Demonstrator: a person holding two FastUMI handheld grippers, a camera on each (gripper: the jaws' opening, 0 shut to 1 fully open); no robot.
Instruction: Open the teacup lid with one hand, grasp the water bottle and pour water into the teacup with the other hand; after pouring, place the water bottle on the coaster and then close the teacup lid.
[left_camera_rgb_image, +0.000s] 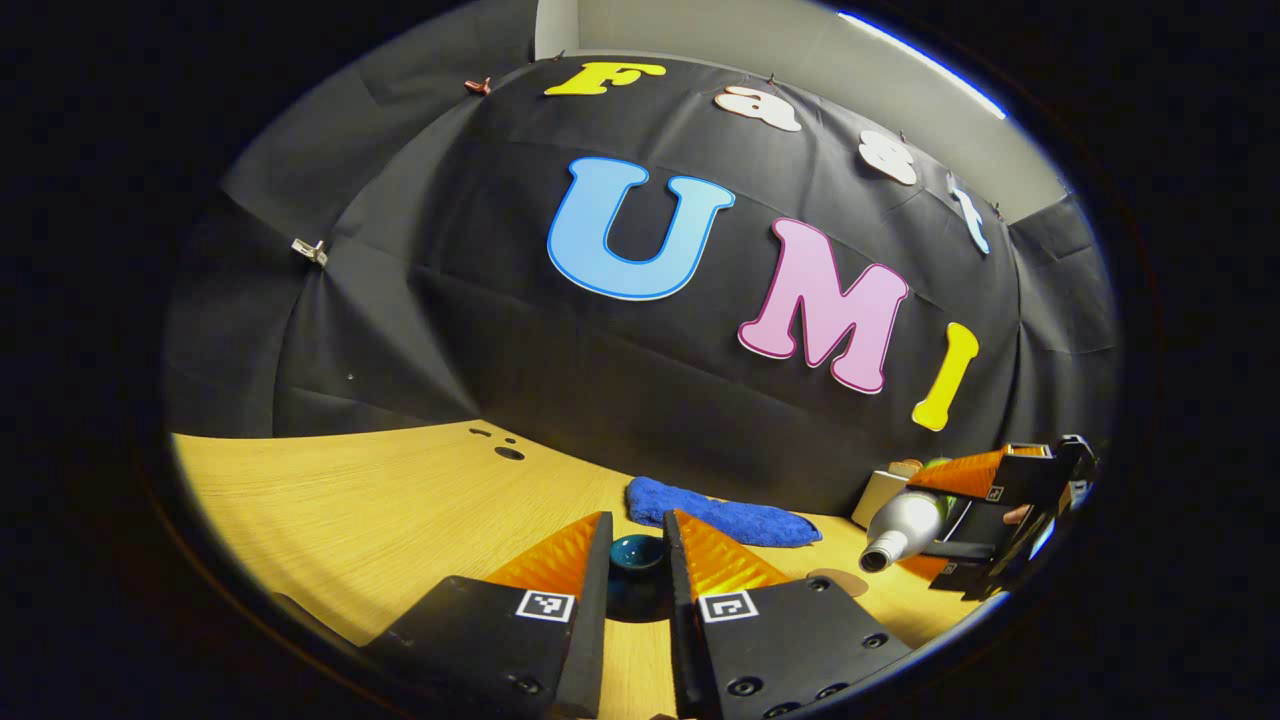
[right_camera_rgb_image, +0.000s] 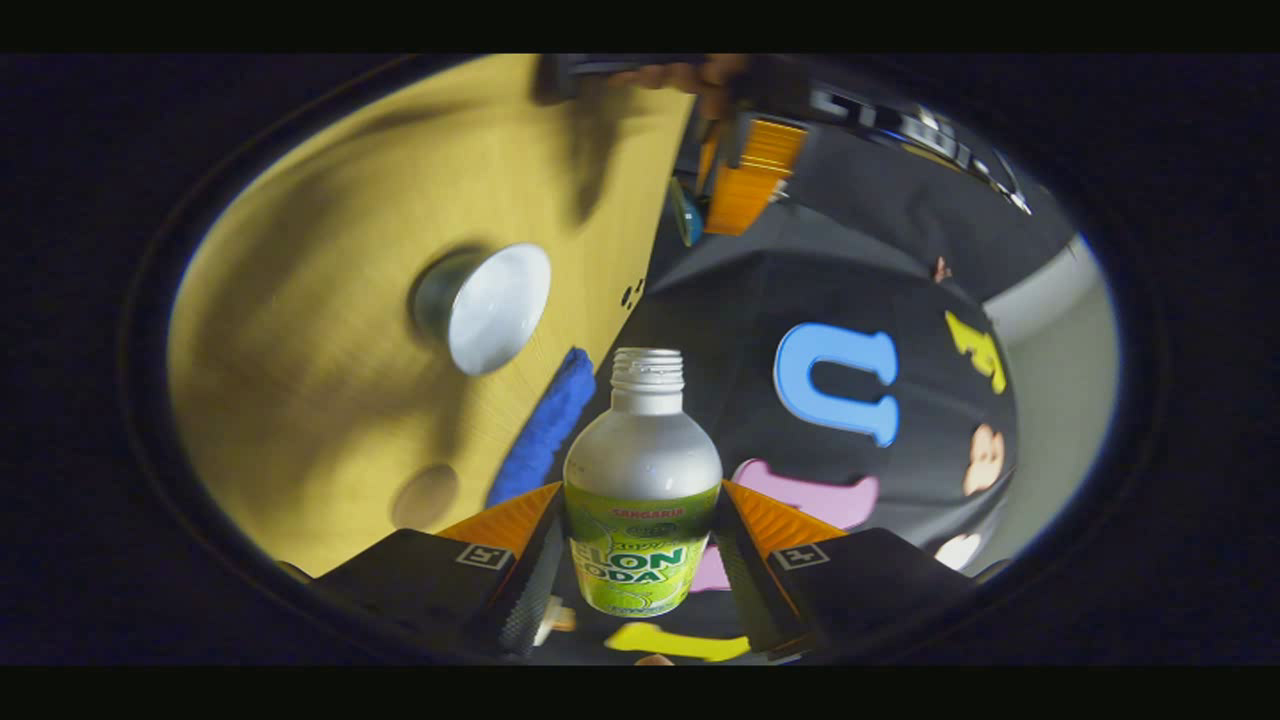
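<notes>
Left gripper (left_camera_rgb_image: 637, 560): low over the wooden table, its 2 fingers closed in on the small dark teal teacup lid (left_camera_rgb_image: 636, 553), which sits pinched between them. Right gripper (right_camera_rgb_image: 640, 545): rolled sideways, fingers clamped on both sides of the silver water bottle with green label (right_camera_rgb_image: 641, 500), holding it tilted, near horizontal. In the left gripper view the right gripper (left_camera_rgb_image: 975, 520) sits far right with a fingertip of the hand (left_camera_rgb_image: 1017, 514) visible.

In the right gripper view, the teacup (right_camera_rgb_image: 484, 306) stood on the surface (right_camera_rgb_image: 300, 400), the coaster (right_camera_rgb_image: 424, 496) near it, the cloth (right_camera_rgb_image: 545, 425) along the surface's far edge.
</notes>
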